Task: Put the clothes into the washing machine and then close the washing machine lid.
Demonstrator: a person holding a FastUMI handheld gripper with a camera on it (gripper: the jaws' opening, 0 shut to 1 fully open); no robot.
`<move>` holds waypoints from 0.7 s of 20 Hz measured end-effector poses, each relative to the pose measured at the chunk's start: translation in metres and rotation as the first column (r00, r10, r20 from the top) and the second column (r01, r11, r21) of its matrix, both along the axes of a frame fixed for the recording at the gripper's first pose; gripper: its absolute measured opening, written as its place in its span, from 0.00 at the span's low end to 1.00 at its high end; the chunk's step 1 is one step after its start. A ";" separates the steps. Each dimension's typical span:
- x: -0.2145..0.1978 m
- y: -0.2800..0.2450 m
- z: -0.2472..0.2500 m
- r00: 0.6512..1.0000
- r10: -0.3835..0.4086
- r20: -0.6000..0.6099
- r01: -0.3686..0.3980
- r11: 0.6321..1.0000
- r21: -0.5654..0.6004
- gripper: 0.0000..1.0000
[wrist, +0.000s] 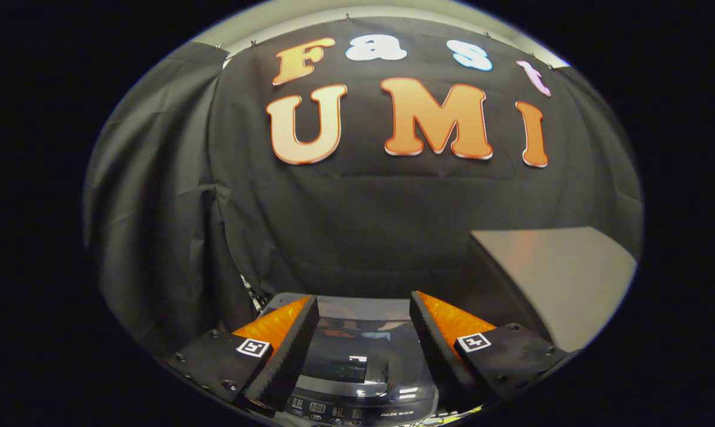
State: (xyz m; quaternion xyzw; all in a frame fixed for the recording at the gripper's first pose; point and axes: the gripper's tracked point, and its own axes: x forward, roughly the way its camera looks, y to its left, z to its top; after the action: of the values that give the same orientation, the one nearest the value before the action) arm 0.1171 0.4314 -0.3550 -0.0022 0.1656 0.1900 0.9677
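Observation:
A small dark top-loading washing machine (357, 356) sits below and just ahead of my fingers, its glossy dark lid (348, 350) lying flat and shut over the tub. Its control panel (334, 410) runs along the near edge. My gripper (363, 305) hovers above the machine, open, with nothing between the two black-padded orange fingers (286, 338). The lid shows in the gap between them.
A grey table or box top (556, 279) stands to the right of the machine, beyond the right finger. Black cloth walls close off the back and the left side close behind the washer.

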 end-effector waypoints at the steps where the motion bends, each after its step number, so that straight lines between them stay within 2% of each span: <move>1: -0.006 -0.004 0.023 0.999 0.005 0.036 -0.005 1.000 0.014 0.99; 8: -0.045 -0.089 0.137 0.982 -0.046 0.183 0.033 0.996 0.077 0.98; 14: -0.077 -0.196 0.196 0.951 -0.151 0.269 0.135 0.988 0.078 0.98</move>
State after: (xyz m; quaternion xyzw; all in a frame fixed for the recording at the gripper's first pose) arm 0.0398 0.2349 -0.1589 0.0117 0.0243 0.1222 0.9921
